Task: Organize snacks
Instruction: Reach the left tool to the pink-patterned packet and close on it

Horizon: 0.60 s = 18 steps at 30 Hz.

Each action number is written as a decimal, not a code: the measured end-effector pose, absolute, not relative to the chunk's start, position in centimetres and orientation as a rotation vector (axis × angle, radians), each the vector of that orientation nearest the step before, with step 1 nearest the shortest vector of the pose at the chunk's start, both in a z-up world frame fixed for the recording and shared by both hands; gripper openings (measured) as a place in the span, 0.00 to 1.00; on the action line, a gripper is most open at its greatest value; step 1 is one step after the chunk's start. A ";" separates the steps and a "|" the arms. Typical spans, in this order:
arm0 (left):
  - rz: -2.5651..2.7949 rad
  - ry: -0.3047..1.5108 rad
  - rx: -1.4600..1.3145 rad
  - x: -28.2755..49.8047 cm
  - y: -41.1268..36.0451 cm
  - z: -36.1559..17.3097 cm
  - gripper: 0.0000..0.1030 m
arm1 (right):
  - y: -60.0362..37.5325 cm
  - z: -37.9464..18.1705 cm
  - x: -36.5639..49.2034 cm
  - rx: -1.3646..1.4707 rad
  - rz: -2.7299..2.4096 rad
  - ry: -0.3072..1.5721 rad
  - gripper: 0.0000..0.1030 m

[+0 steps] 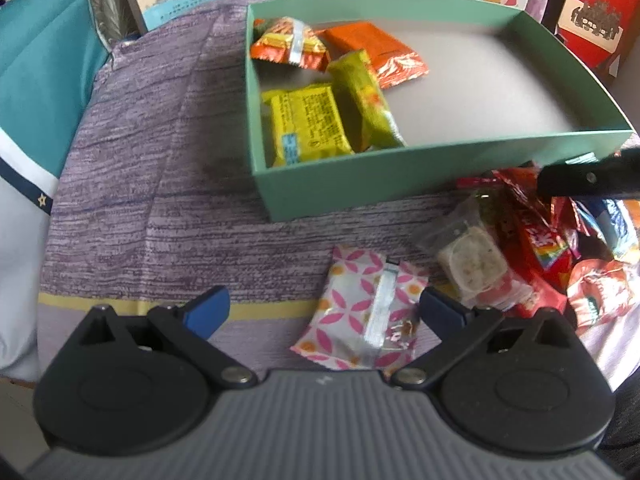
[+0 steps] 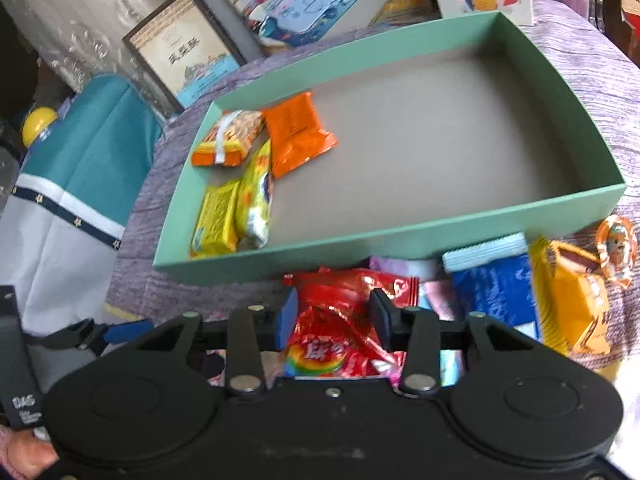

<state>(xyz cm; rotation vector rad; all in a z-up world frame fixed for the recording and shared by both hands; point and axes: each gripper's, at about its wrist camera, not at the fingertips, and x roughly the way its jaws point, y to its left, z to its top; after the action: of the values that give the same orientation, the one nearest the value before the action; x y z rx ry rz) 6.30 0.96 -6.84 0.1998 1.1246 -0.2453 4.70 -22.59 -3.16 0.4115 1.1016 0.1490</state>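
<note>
Snacks lay in two lots about the green box [image 2: 400, 236]: four packets inside it, against its left end, and a loose heap [image 2: 500, 292] on the cloth just outside its near wall. The right gripper [image 2: 334, 316] stood over that heap, its pads closed against a red packet [image 2: 340, 320], which appeared gripped. The left gripper [image 1: 324, 312] hung wide apart around a pink-patterned packet [image 1: 360, 312] lying near the box's front wall, not touching it. The step in hand was judged picking up; next, the red packet needs lifting clear over the wall into the box's bare floor.
</note>
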 end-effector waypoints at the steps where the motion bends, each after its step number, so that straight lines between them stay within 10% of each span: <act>1: -0.246 1.127 0.193 6.4 1.2 -6.9 1.00 | -22.4 -3.1 4.6 0.420 0.155 1.107 0.40; 18: -0.329 1.082 0.265 6.3 1.6 -6.5 1.00 | -18.9 -1.7 6.4 0.376 0.293 1.126 0.41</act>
<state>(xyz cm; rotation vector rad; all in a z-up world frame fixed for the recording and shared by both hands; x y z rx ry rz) 6.35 1.60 -6.53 0.2652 1.0819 -0.3295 6.38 -18.89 -1.66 0.3765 1.1263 0.2926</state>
